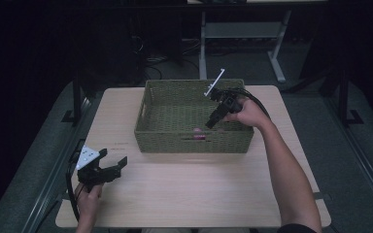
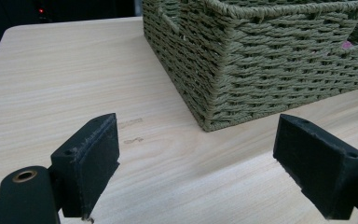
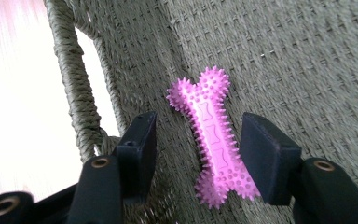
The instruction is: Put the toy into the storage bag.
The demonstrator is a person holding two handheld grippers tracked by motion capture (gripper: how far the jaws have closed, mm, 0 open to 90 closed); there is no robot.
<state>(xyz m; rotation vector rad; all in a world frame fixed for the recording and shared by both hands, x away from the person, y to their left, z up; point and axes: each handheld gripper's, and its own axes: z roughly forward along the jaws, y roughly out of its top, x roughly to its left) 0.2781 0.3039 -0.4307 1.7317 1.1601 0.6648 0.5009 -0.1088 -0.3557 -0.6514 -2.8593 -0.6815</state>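
- Here, the right tongs reach down into the green woven basket, spread apart, their pads clear of the toy on either side.
- Between them lies a pink spiked bone toy flat on the basket floor, close to the near wall with its handle slot, around 6 o'clock inside the basket.
- In the high view the right tongs hang over that near wall, and the toy shows just beside them.
- The left tongs sit at about 8 o'clock on the table, spread wide, gripping nothing, well apart from the basket.
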